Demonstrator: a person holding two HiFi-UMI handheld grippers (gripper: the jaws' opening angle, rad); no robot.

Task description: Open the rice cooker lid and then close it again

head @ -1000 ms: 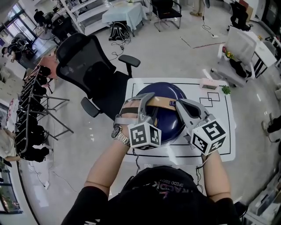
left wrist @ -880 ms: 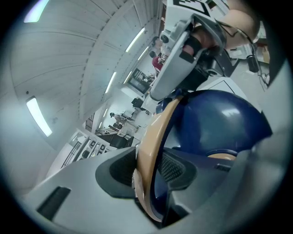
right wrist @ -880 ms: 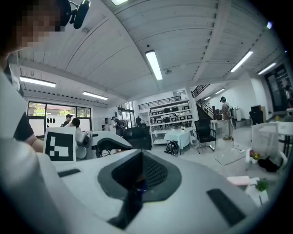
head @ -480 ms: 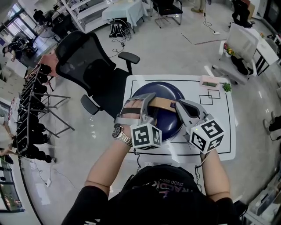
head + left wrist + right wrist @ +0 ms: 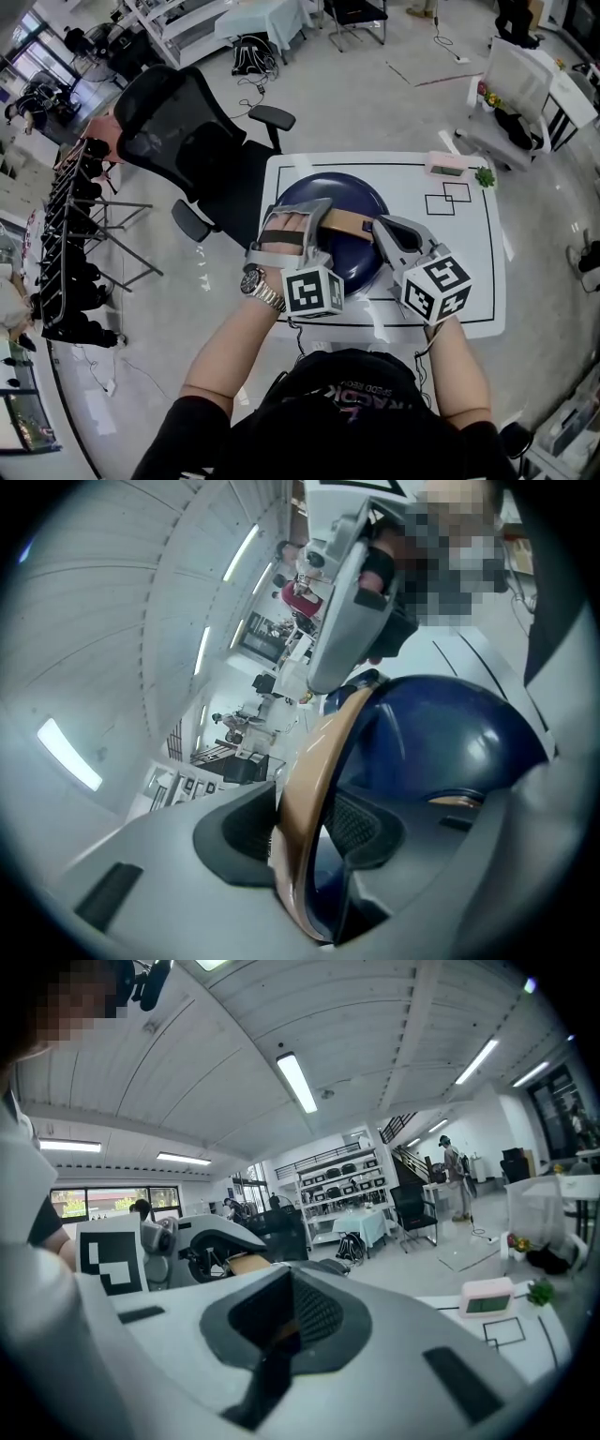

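Dark blue rice cooker (image 5: 354, 255) sits on the white table (image 5: 459, 281), left of centre inside the black-lined rectangle; tan carry handle (image 5: 347, 222) arches across the top of its domed lid (image 5: 441, 742); from above I can't tell whether the lid is seated or cracked. Left gripper (image 5: 317, 223) is at the handle's left end; in the left gripper view its jaws are clamped on the tan strap (image 5: 314, 771), one pad on each face, with the blue dome right behind. Right gripper (image 5: 382, 227) is at the handle's right end; in the right gripper view its jaws (image 5: 281, 1330) are pinched together with only a sliver of tan showing between the pads, so it reads as closed on the handle end. Both marker cubes face the person; wristwatch (image 5: 253, 281) on the left wrist. Pink desk clock (image 5: 445, 167) and a small green plant (image 5: 484, 176) sit at the table's far right edge, well apart from the cooker; black office chair (image 5: 178, 131) stands just beside the table's left side.
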